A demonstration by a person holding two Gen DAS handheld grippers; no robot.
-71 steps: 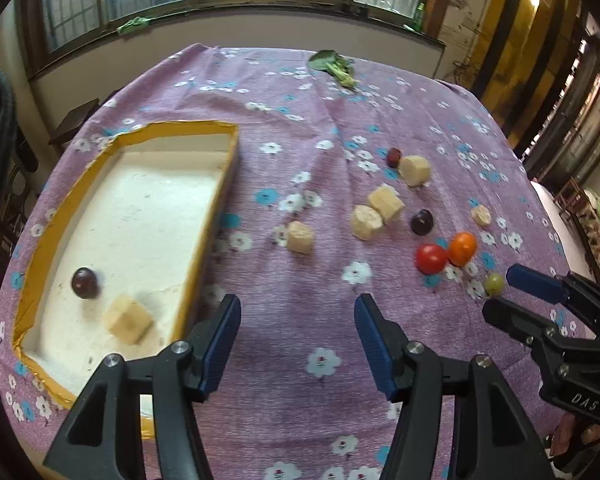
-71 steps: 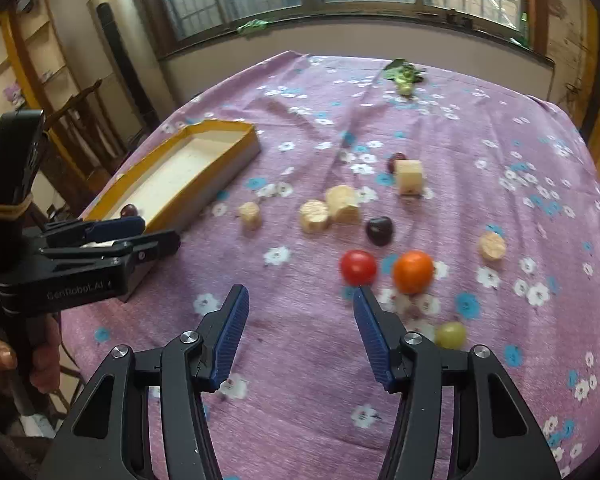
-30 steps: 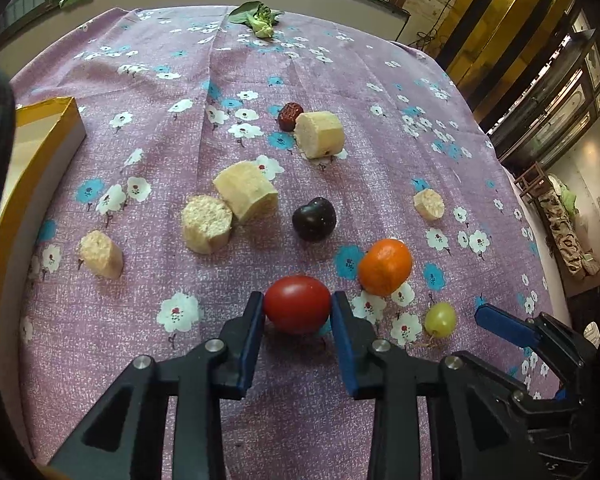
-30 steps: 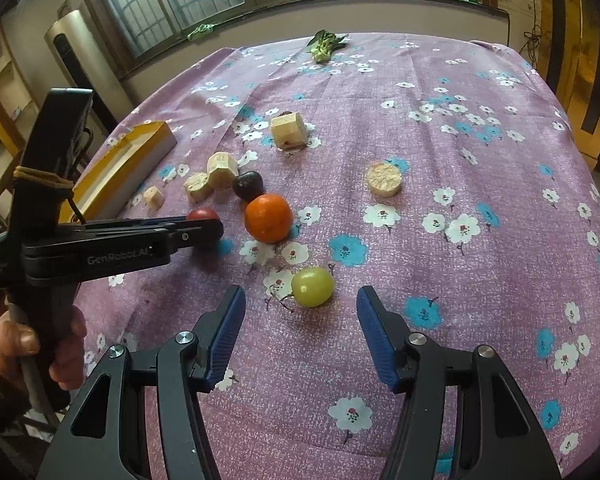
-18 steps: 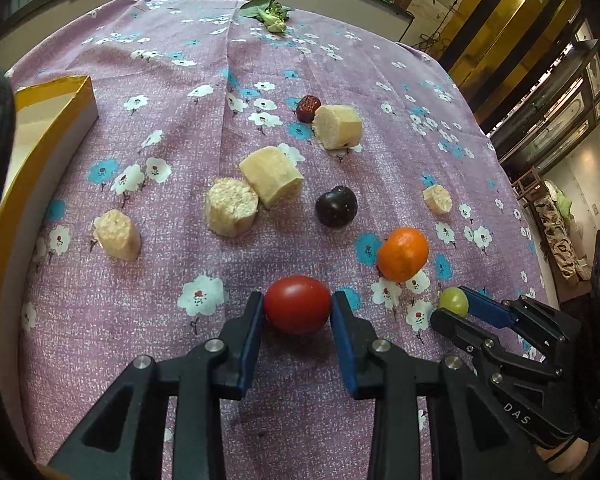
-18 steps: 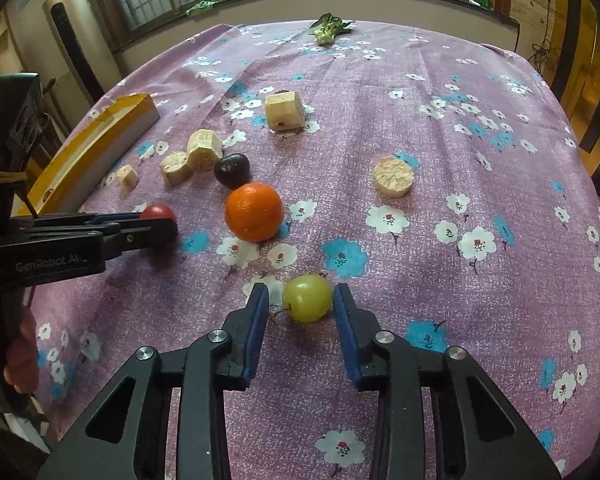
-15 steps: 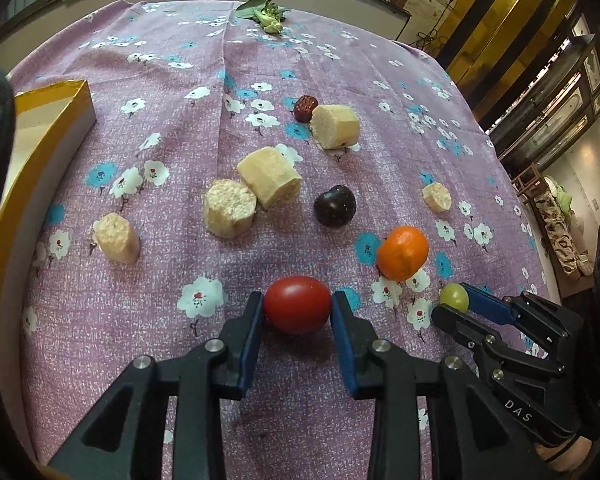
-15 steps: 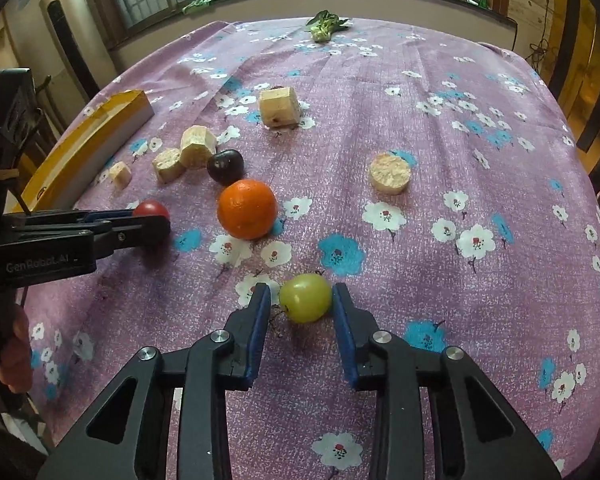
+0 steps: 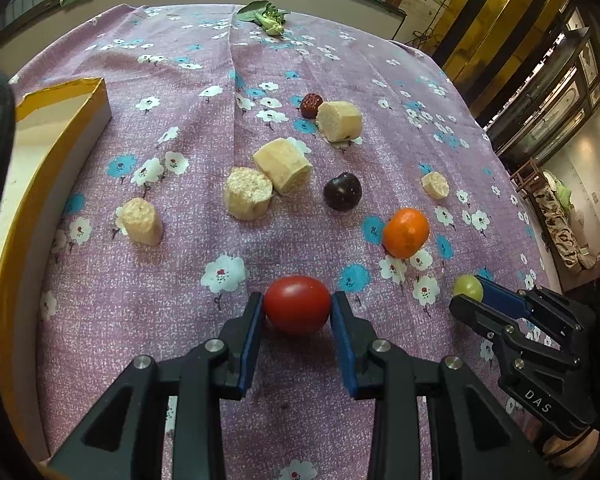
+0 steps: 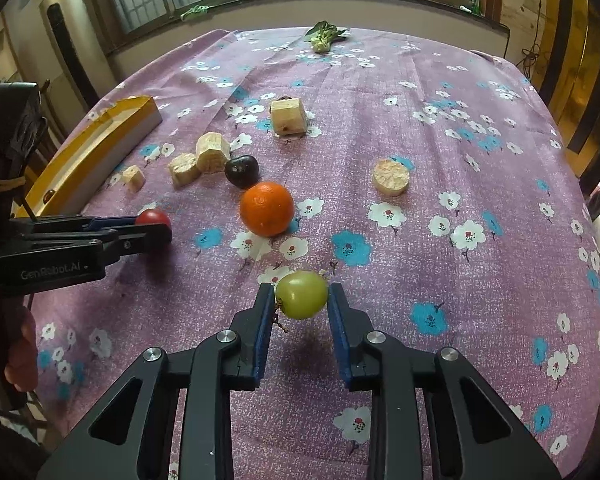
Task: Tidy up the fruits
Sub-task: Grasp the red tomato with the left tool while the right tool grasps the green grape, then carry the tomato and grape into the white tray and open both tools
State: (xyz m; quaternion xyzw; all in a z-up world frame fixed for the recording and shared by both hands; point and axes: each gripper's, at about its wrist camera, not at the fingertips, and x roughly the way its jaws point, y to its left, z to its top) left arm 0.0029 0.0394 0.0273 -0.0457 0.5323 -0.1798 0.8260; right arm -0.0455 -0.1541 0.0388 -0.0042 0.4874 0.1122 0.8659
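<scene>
Mounted on each gripper, aimed steeply down along the fingers, close above the purple floral tablecloth (image 9: 204, 280). Shared between both views: orange (image 9: 405, 233), dark plum (image 10: 241, 171), yellow tray (image 10: 100, 148). Each gripper seen from the other's camera.

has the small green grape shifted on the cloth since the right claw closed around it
Yes. The small green grape now hangs above its shadow, lifted off the flowered purple cloth in the right claw, farther from the round orange tangerine.

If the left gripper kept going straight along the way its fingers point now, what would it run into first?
Beyond the red tomato clamped in the left gripper, only the tablecloth lies close ahead. The pale chunks sit farther up that line, though depth is unclear.
</scene>
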